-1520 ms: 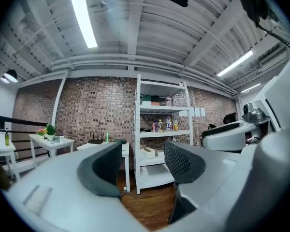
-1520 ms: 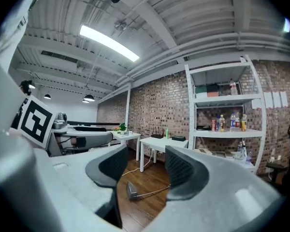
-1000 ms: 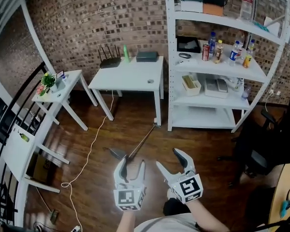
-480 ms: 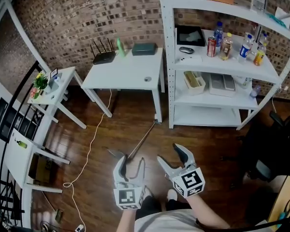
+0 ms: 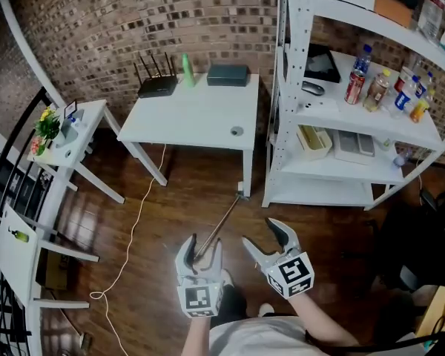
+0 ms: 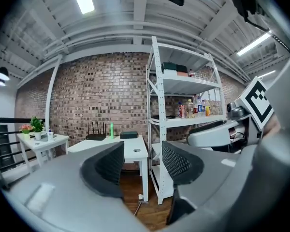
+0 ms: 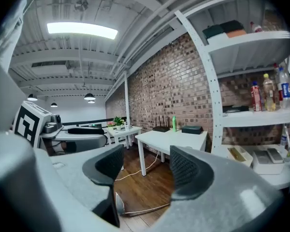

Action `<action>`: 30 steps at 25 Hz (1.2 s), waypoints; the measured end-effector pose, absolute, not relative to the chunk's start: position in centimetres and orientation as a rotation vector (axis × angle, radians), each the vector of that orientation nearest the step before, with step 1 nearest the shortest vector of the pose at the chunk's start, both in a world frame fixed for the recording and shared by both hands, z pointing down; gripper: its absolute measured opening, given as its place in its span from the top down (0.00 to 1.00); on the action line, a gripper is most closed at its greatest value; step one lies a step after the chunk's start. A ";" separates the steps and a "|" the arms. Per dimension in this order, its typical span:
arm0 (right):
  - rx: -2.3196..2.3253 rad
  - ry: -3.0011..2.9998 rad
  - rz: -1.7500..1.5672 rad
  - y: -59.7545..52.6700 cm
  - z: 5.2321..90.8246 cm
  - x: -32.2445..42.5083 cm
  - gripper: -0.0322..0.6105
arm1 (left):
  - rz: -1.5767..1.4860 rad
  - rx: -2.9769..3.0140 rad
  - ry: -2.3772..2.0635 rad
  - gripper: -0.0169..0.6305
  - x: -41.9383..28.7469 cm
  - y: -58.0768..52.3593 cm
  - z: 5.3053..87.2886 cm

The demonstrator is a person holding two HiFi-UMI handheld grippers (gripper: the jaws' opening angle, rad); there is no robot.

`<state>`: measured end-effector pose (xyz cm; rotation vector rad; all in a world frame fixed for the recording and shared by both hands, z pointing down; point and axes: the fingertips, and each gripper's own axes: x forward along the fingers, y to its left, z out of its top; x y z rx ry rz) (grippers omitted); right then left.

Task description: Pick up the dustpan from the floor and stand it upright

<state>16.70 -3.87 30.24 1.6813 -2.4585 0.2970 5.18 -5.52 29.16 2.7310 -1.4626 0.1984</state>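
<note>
The dustpan (image 5: pixel 221 223) lay flat on the wooden floor (image 5: pixel 170 199). Its long thin handle ran slantwise from near the foot of the white worktop (image 5: pixel 193 113) and the white shelf rack (image 5: pixel 356 136) back toward the person. In the head view, the near end of the handle passed out of sight behind the left gripper (image 5: pixel 201 249), which hid the pan itself. A grey rounded shape that was probably the pan showed low in the right gripper view, on the floor.

The left gripper's fingers (image 6: pixel 108 166) stood well apart. Between them were only the far worktop, the rack and a bit of the handle's far end down on the floor, and they touched nothing. The right gripper (image 5: pixel 264 237) was just beside the left one. Its fingers (image 7: pixel 186 170) were spread as wide and were also empty, with bare floor and a white cable (image 5: pixel 130 243) showing through the gap.

A router, a green bottle and a dark box sat at the back of the worktop, against the brick wall. Bottles and cans stood on the rack's shelves.
</note>
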 end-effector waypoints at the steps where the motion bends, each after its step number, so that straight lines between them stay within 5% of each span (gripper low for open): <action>1: 1.675 -2.448 0.313 -5.6 30.9 16.3 0.52 | 0.195 2.728 -1.463 0.59 4.7 -7.4 29.5; 13: 1.538 -2.353 0.724 -22.9 45.2 12.0 0.52 | 0.281 2.579 -1.437 0.60 -1.8 -24.5 40.5; 30: 1.295 -1.886 1.729 -32.6 102.4 9.4 0.52 | 0.521 2.227 -1.301 0.61 -3.5 -30.6 85.1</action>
